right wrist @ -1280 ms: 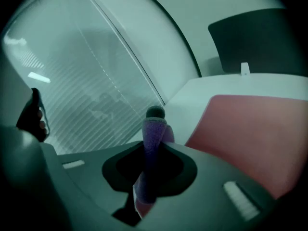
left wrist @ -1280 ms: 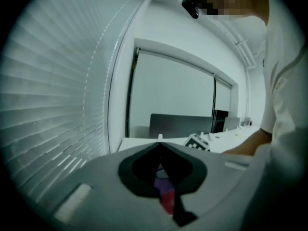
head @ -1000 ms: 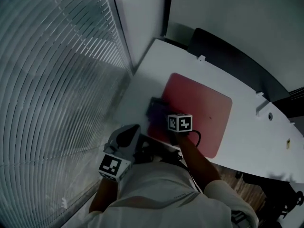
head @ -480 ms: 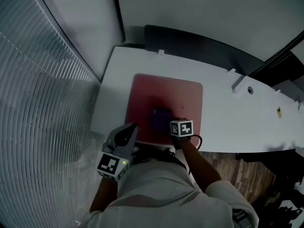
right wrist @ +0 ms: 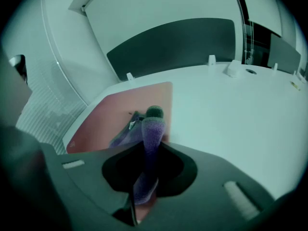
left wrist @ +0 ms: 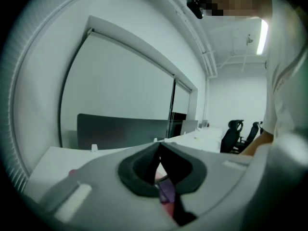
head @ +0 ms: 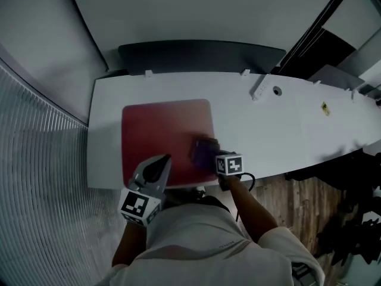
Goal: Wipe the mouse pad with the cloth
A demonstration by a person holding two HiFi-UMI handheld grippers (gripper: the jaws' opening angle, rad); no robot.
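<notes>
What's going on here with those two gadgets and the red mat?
A person is holding a handheld gripper in each hand over a white desk. The right gripper is clamped on a purple cloth and presses it onto the red mouse pad, close to the pad's right edge. The left gripper is shut and holds nothing; it hangs by the near edge of the pad.

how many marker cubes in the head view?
2. One marker cube on the left gripper near the mouse pad; the other on the right gripper by the cloth.
</notes>
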